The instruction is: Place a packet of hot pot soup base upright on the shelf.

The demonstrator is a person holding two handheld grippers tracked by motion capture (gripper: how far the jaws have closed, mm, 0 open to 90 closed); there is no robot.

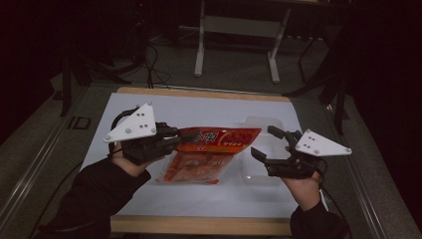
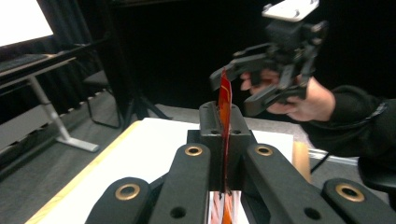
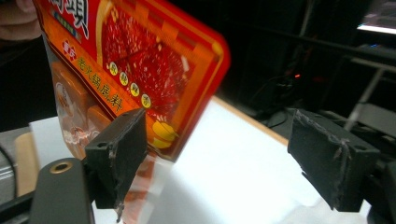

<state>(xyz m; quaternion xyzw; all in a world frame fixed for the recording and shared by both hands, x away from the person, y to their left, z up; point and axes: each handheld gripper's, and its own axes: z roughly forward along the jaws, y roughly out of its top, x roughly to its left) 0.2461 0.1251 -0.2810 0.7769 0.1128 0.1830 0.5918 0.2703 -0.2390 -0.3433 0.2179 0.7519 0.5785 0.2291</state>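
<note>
1. Dark surroundings framed a white-topped counter (image 1: 149,104) with a wooden edge; a pale table frame (image 1: 239,30) stood on the grey floor beyond it.
2. At the counter's middle, a red-and-orange snack bag (image 1: 219,141) was held up off the surface, its printed top toward the right and its clear lower part hanging toward the person.
3. On the left, the left gripper (image 1: 174,137) had its jaws closed tight on the bag's left edge — the left gripper view showed the thin red film (image 2: 224,121) pinched upright between the two black jaws.
4. Over on the right, the right gripper (image 1: 271,143) had its jaws spread wide, holding nothing.
5. From the right gripper view, the bag (image 3: 140,65) hung just beyond the one jaw, partly behind it; whether it touched that jaw could not be told — the other jaw stood well apart from it.
6. Beneath the right gripper, a clear plastic container (image 1: 259,124) lay on the counter.
</note>
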